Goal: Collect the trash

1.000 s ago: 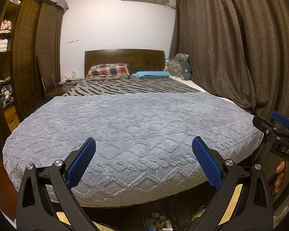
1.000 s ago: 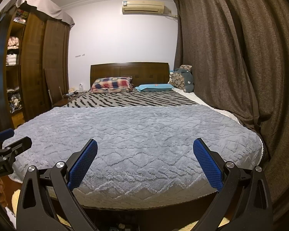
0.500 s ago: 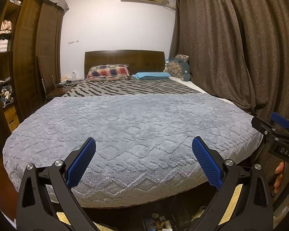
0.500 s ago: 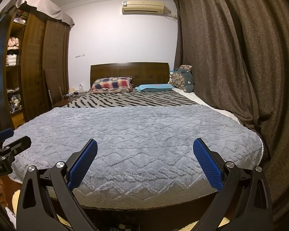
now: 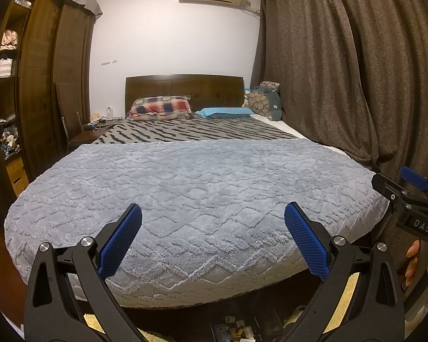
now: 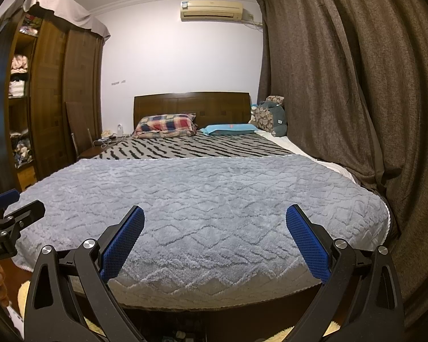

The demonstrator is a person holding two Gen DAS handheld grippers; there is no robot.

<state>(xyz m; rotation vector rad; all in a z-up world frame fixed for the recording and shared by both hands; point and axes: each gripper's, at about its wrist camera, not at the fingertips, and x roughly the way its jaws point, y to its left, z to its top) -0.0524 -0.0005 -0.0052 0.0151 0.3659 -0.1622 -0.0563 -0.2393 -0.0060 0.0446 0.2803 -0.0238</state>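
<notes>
My left gripper (image 5: 213,238) is open and empty, held above the foot of a bed with a grey fluffy blanket (image 5: 191,188). My right gripper (image 6: 214,239) is open and empty too, over the same blanket (image 6: 202,199). The right gripper also shows at the right edge of the left wrist view (image 5: 408,196), and the left one shows at the left edge of the right wrist view (image 6: 8,216). A dark bin or box holding small trash items (image 5: 236,329) sits on the floor below the bed's foot, between my left fingers. No trash shows on the blanket.
A wooden headboard (image 5: 185,88), a plaid pillow (image 5: 161,108) and a blue pillow (image 5: 224,112) lie at the far end. Brown curtains (image 5: 342,71) hang along the right. A wooden wardrobe (image 5: 42,79) and a chair (image 5: 71,122) stand at the left. A yellow rug (image 5: 345,299) lies on the floor.
Both views have stayed almost still. The left gripper has drifted very slightly, and both grippers remain open.
</notes>
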